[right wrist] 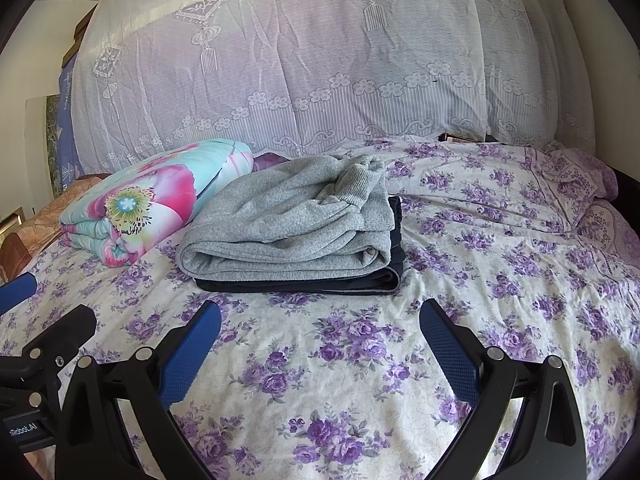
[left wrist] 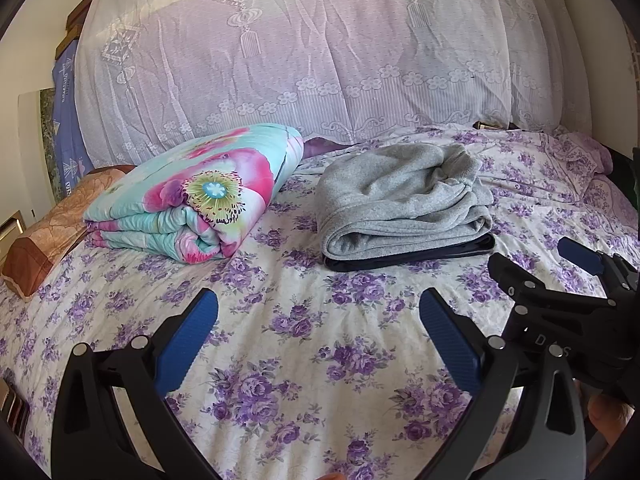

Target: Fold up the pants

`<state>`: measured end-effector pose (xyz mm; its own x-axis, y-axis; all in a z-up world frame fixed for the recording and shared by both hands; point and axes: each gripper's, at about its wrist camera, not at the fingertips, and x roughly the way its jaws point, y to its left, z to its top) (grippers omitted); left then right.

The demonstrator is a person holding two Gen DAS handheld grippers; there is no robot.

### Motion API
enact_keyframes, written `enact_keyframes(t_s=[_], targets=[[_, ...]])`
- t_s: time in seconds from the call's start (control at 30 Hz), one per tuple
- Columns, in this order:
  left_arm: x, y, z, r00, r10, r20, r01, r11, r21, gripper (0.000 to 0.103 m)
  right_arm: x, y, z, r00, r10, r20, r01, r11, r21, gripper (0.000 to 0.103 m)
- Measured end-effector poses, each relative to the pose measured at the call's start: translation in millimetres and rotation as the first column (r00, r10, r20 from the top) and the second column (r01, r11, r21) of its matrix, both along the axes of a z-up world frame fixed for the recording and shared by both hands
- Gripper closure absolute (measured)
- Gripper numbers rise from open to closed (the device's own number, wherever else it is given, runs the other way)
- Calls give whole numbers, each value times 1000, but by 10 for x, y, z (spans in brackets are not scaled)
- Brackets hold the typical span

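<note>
Left wrist: your left gripper [left wrist: 318,320] hangs over the floral bedsheet [left wrist: 280,380], jaws wide, nothing in them. Folded grey pants [left wrist: 400,204] sit on a dark garment [left wrist: 408,258] ahead, w/ a rolled floral quilt [left wrist: 192,196] to their left.

Right wrist: your right gripper [right wrist: 320,322] is spread wide too, empty, just short of the pants [right wrist: 288,228]. Lace curtain [right wrist: 312,60] behind.
</note>
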<state>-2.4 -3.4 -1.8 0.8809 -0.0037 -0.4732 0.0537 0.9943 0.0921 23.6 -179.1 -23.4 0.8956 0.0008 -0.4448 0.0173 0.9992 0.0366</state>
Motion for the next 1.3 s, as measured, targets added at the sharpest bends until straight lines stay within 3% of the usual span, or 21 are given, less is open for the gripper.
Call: enact_keyframes(t_s=[0.37, 0.47, 0.5, 0.57, 0.6, 0.67, 0.7, 0.73, 0.77, 0.8, 0.83, 0.87, 0.9, 0.97, 1.03, 1.07, 1.1, 1.13, 1.23, 1.3], targets=[[6, 16, 3, 1000, -2, -2, 2, 1000, -2, 5, -22, -14, 25, 1000, 1, 3, -1, 1000, 1, 3], [-81, 15, 42, 999, -17, 28, 18, 999, -26, 5, -220, -97, 234, 996, -24, 89, 26, 1000, -16, 4], [-273, -24, 136, 993, -52, 103, 57, 997, -52, 5, -398, -191, 373, 987, -53, 154, 59, 998, -35, 4], [-515, -71, 232, 977, -126, 175, 142, 986, -85, 5, -693, -382, 567, 967, -111, 230, 139, 984, -109, 3], [-735, -197, 272, 951, -233, 202, 260, 959, -113, 5, -826, -512, 638, 960, -153, 236, 199, 962, -185, 4], [-1019, -481, 250, 891, -420, 174, 444, 885, -140, 5, -1045, -834, 700, 941, -246, 232, 316, 884, -344, 4], [-1135, -753, 171, 836, -540, 99, 549, 823, -146, 5, -1142, -1038, 691, 924, -306, 231, 379, 819, -431, 4], [-1200, -982, 99, 792, -610, 29, 607, 782, -142, 5, -1204, -1274, 666, 900, -378, 218, 434, 736, -520, 4], [-1240, -1142, 39, 763, -646, -13, 638, 757, -139, 5, -1236, -1521, 620, 868, -453, 204, 476, 640, -604, 4], [-1291, -1324, -25, 738, -673, -50, 662, 737, -135, 5, -1252, -1794, 539, 821, -529, 215, 513, 516, -686, 4], [-1374, -1555, -99, 727, -683, -78, 672, 730, -125, 5, -1245, -2054, 439, 775, -587, 233, 534, 412, -739, 3], [-1419, -1673, -135, 723, -685, -90, 674, 728, -125, 5, -1226, -2312, 303, 736, -638, 227, 531, 337, -777, 3], [-1465, -1794, -166, 712, -694, -105, 680, 719, -141, 5, -1206, -2511, 166, 716, -673, 186, 505, 314, -804, 4], [-1531, -1915, -169, 704, -701, -117, 684, 713, -156, 5, -1116, -2720, -215, 707, -701, 94, 436, 328, -838, 6], [-1573, -1940, -172, 736, -667, -114, 658, 745, -111, 5, -1106, -2609, -264, 727, -672, 144, 439, 293, -849, 10], [-1580, -1919, -156, 760, -642, -106, 636, 767, -81, 5, -1135, -2529, -202, 743, -644, 183, 467, 302, -831, 13], [-1575, -1854, -123, 785, -611, -99, 609, 791, -53, 5, -1193, -2442, -110, 764, -610, 209, 503, 361, -785, 19], [-1504, -1711, -40, 799, -593, -100, 591, 805, -46, 5, -1255, -2407, -57, 795, -569, 208, 509, 441, -739, 19], [-1399, -1299, 85, 845, -529, -80, 526, 848, -65, 5, -1419, -2110, 351, 861, -453, 233, 493, 627, -603, 19], [-1341, -957, 165, 876, -477, -73, 471, 878, -79, 5, -1455, -1734, 754, 881, -352, 317, 473, 694, -542, 19]])
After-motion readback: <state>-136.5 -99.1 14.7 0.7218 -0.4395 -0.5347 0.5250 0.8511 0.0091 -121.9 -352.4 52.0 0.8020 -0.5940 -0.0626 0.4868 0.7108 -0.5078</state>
